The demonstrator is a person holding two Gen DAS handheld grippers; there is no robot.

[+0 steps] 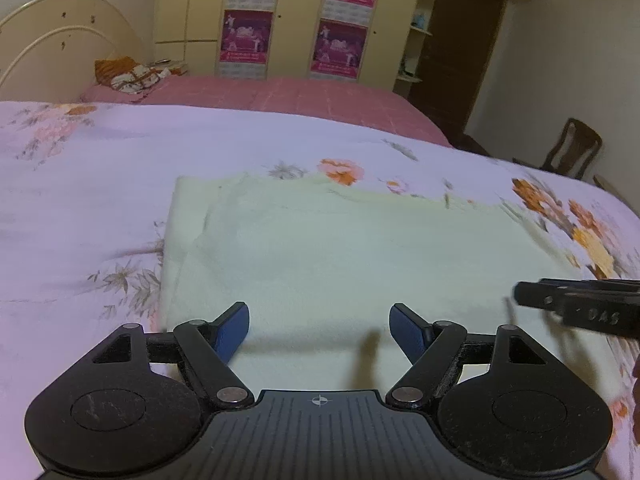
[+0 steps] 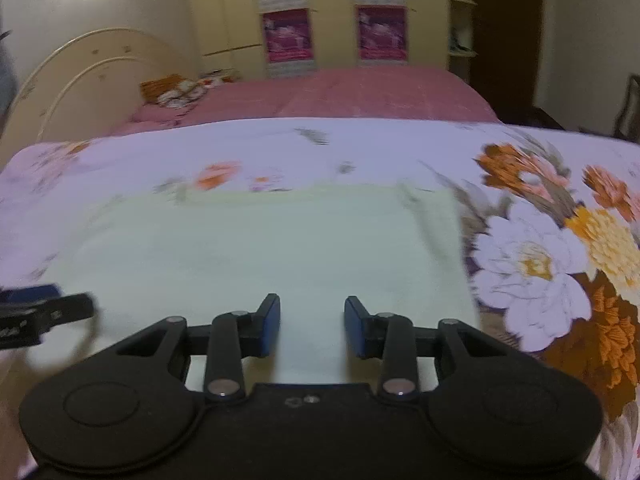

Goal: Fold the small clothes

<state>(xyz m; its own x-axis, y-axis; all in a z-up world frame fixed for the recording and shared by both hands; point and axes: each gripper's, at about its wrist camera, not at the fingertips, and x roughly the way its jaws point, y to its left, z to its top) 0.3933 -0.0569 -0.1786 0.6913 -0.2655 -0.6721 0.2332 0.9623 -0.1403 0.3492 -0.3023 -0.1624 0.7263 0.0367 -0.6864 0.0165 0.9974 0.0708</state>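
Observation:
A pale yellow-green cloth (image 1: 340,248) lies flat on the bed, folded into a wide rectangle; a fold edge shows near its left side. It also shows in the right wrist view (image 2: 260,248). My left gripper (image 1: 319,330) is open and empty, just above the cloth's near edge toward its left. My right gripper (image 2: 312,326) is open and empty over the cloth's near edge toward its right. The right gripper's fingers (image 1: 576,304) show at the right of the left wrist view; the left gripper's fingers (image 2: 44,312) show at the left of the right wrist view.
The cloth lies on a floral sheet (image 1: 80,200) with big orange and white flowers (image 2: 560,248) to the right. Behind is a pink bed (image 1: 300,96) with a pillow (image 1: 128,74), a curved headboard (image 1: 60,40), a wardrobe with posters (image 1: 296,20) and a chair (image 1: 572,148).

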